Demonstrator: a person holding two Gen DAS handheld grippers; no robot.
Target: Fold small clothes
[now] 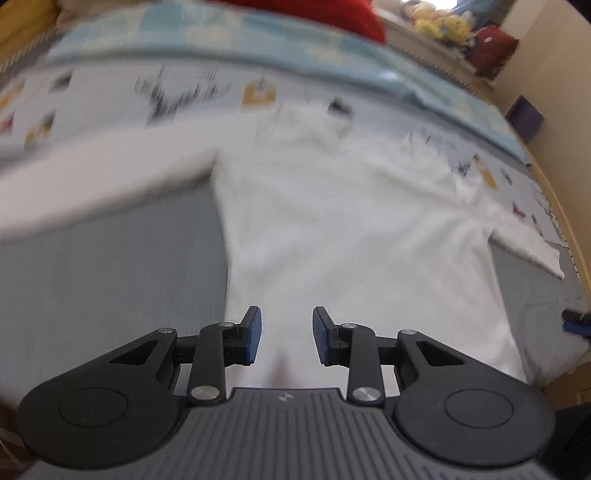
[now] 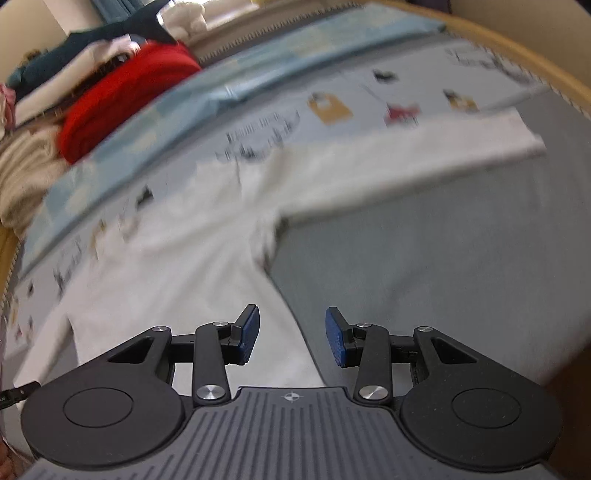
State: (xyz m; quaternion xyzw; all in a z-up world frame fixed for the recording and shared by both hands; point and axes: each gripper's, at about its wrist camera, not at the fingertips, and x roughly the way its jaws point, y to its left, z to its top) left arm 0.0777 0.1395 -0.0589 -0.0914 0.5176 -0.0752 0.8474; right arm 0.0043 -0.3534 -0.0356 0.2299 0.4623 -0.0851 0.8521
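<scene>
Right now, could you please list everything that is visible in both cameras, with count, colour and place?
long-sleeved shirt: one, white, spread flat on the bed, sleeves out to both sides
grey sheet: one, grey, under the shirt's lower part
patterned sheet: one, pale with small prints, beyond the shirt
light blue blanket: one, along the far side of the bed
red cloth: one, red, in the clothes pile beyond the blanket
soft toys: several, yellow, blurred, on a far ledge
left gripper: one, black with blue pads, open above the shirt's hem
right gripper: one, same colours, open over the shirt's edge
</scene>
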